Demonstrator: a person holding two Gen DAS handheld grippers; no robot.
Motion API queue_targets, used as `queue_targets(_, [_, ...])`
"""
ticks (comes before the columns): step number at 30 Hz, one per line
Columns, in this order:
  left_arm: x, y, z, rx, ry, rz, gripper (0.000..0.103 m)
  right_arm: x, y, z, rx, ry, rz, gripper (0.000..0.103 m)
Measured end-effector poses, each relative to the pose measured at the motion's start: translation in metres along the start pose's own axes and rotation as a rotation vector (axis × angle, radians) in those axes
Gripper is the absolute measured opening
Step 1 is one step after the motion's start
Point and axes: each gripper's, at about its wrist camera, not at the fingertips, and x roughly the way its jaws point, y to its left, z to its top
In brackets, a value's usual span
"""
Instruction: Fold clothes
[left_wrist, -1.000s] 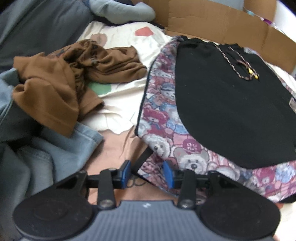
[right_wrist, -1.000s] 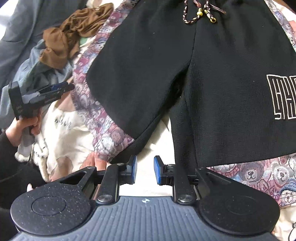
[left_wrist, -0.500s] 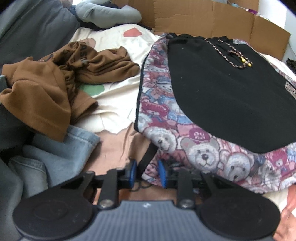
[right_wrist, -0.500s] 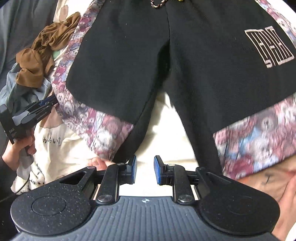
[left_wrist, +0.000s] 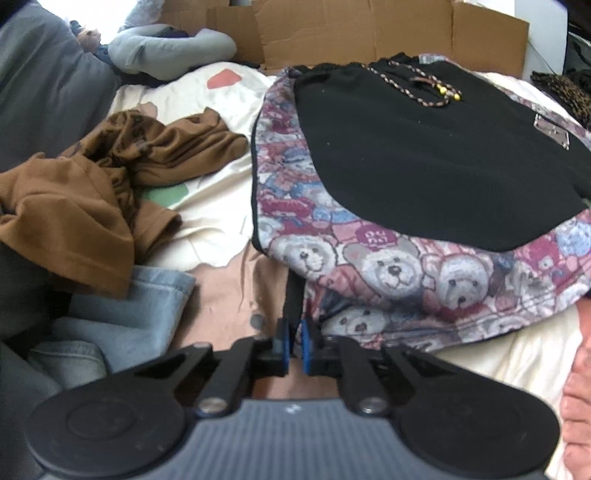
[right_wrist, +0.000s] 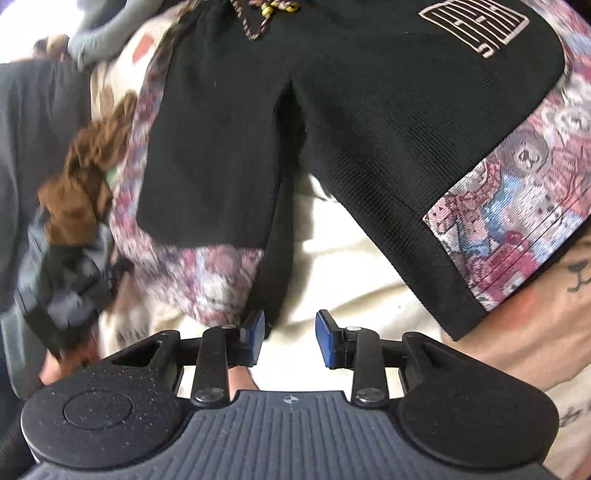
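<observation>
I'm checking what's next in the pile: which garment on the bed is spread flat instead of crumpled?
The black shorts with teddy-bear panels, laid out flat with the drawstring on top. The brown shirt and denim lie bunched.

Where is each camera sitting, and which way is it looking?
Left wrist view: rides on the left gripper, looking forward and down across the bed at the shorts and a brown shirt; its jaws have just closed on the shorts' black hem strip.
Right wrist view: rides on the right gripper, looking down at the shorts' legs; its jaws have just been opening, nothing between them; a tattooed arm shows at right.
Shared: both see the shorts, their drawstring and the brown shirt.
</observation>
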Motion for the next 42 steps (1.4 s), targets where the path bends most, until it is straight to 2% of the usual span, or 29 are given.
queue_targets(5, [-0.03, 0.013, 0.005, -0.104, -0.008, -0.022, 0.006, 0.013, -0.005, 0.003, 0.03, -0.007, 0.029, 0.033])
queue_targets(9, [-0.048, 0.032, 0.008, -0.228, 0.003, -0.04, 0.006, 0.02, -0.008, 0.004, 0.04, -0.011, 0.043, 0.033])
queue_targets(14, [-0.05, 0.052, 0.003, -0.36, 0.036, -0.063, 0.006, 0.027, -0.009, 0.002, 0.04, -0.005, 0.054, 0.033])
queue_targets(18, [-0.036, 0.063, -0.002, -0.449, 0.074, -0.063, 0.006, 0.031, -0.009, 0.001, 0.039, -0.008, 0.056, 0.033])
queue_targets(25, [-0.013, 0.067, -0.005, -0.46, 0.132, -0.033, 0.006, 0.037, -0.006, 0.001, 0.038, -0.014, 0.083, 0.033])
queue_targets(33, [-0.008, 0.065, -0.004, -0.445, 0.145, -0.022, 0.006, 0.055, 0.0, 0.0, 0.095, 0.009, 0.149, 0.033])
queue_targets(35, [-0.009, 0.066, -0.004, -0.451, 0.145, -0.022, 0.006, 0.063, -0.004, 0.0, 0.139, 0.027, 0.168, 0.027])
queue_targets(36, [-0.011, 0.066, -0.003, -0.454, 0.144, -0.024, 0.006, 0.064, -0.008, 0.0, 0.176, 0.038, 0.186, 0.005])
queue_targets(37, [-0.013, 0.067, -0.002, -0.458, 0.142, -0.025, 0.006, 0.065, -0.013, 0.0, 0.227, 0.053, 0.212, 0.001])
queue_targets(38, [-0.017, 0.069, 0.0, -0.465, 0.136, -0.031, 0.006, 0.065, -0.018, -0.001, 0.276, 0.068, 0.237, 0.001])
queue_targets(42, [-0.03, 0.077, 0.009, -0.504, 0.112, -0.058, 0.006, 0.052, -0.014, 0.005, 0.206, 0.093, 0.218, 0.0])
